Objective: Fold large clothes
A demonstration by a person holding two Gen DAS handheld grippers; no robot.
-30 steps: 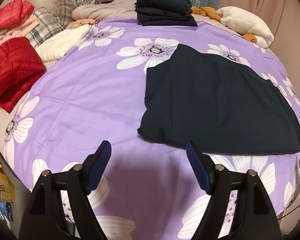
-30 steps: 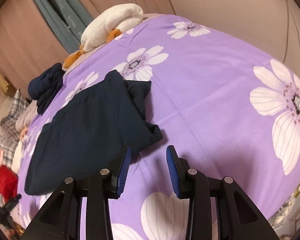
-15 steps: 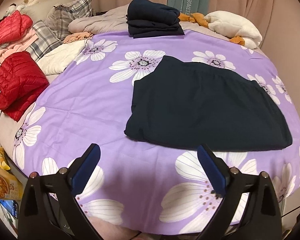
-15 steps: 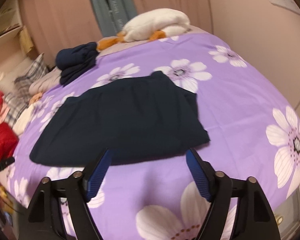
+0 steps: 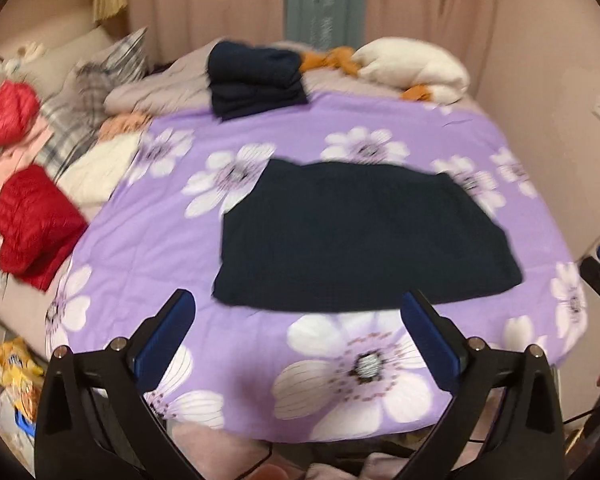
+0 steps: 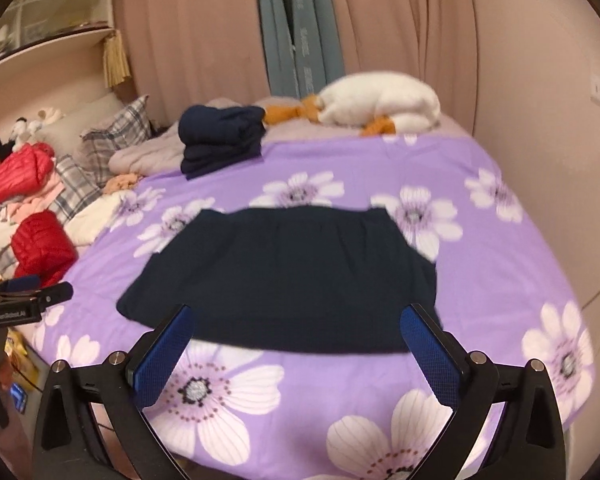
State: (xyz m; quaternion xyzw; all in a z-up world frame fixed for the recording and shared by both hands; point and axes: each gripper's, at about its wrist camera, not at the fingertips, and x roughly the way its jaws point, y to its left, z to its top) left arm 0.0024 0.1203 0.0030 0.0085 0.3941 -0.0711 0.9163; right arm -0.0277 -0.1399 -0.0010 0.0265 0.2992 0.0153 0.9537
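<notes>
Currently a folded dark navy garment (image 5: 364,236) lies flat near the middle of the bed (image 5: 148,240), on a purple sheet printed with white flowers. Its outline is roughly a rectangle, with the near edge close to the bed's front edge; the pictures are blurred, so seams and folds cannot be made out.

Neither tool touches it. The left gripper (image 5: 298,330) sits back from the bed's near edge, its blue-padded fingers (image 5: 164,332) spread wide with nothing between them. The right gripper (image 6: 296,344) is likewise held off the bed, fingers (image 6: 430,352) spread wide and empty; in its view the garment's near edge shows between the two pads. The right tool's tip appears at the far right border of the left view, and the left tool at the far left border of the right view.

At the far side of the bed, a stack of folded navy clothes (image 5: 256,80) rests on a grey blanket (image 6: 148,156). To its right lies a white plush toy (image 6: 380,104) with orange parts. Along the left side are two red puffer jackets (image 5: 32,220), a plaid pillow (image 6: 116,136) and a cream cloth (image 5: 104,168). Pink curtains (image 6: 204,40) hang behind.
</notes>
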